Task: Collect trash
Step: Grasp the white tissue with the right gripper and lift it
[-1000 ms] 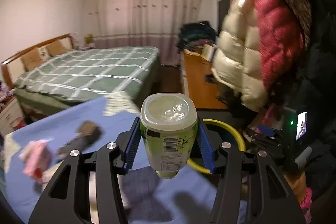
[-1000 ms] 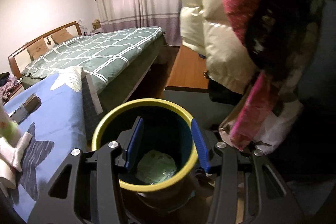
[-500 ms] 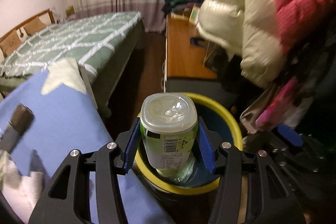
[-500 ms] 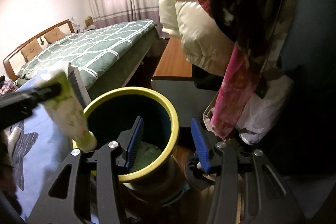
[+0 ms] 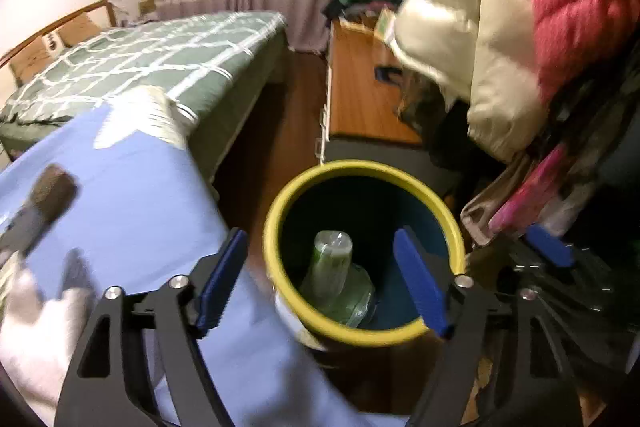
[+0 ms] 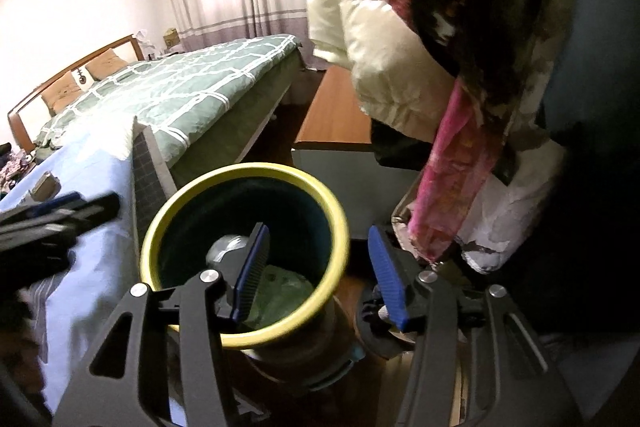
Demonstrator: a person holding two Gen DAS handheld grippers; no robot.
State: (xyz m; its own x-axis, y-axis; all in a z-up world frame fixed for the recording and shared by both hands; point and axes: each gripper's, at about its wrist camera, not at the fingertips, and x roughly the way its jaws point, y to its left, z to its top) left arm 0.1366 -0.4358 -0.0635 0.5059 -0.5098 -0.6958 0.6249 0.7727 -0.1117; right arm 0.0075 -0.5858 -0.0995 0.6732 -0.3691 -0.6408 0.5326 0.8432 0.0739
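Left gripper [image 5: 320, 283] just opened, empty; my right gripper [image 6: 316, 267] straddles bin [image 5: 362, 167] rim at 3 o'clock, pads not touching. Bottle [image 5: 332, 267] inside bin: light, slick; grab mid-body.

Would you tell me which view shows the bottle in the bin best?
The left wrist view: the bottle stands unobstructed inside the bin. In the right wrist view, only the bottle's pale end shows, partly behind a blue finger pad.

- The left gripper [image 5: 320, 287], shut on the green bottle [image 5: 334, 267] half a second ago, now has its jaws open.
- The bottle now lies inside the yellow-rimmed bin [image 5: 362, 169], clear of both pads.
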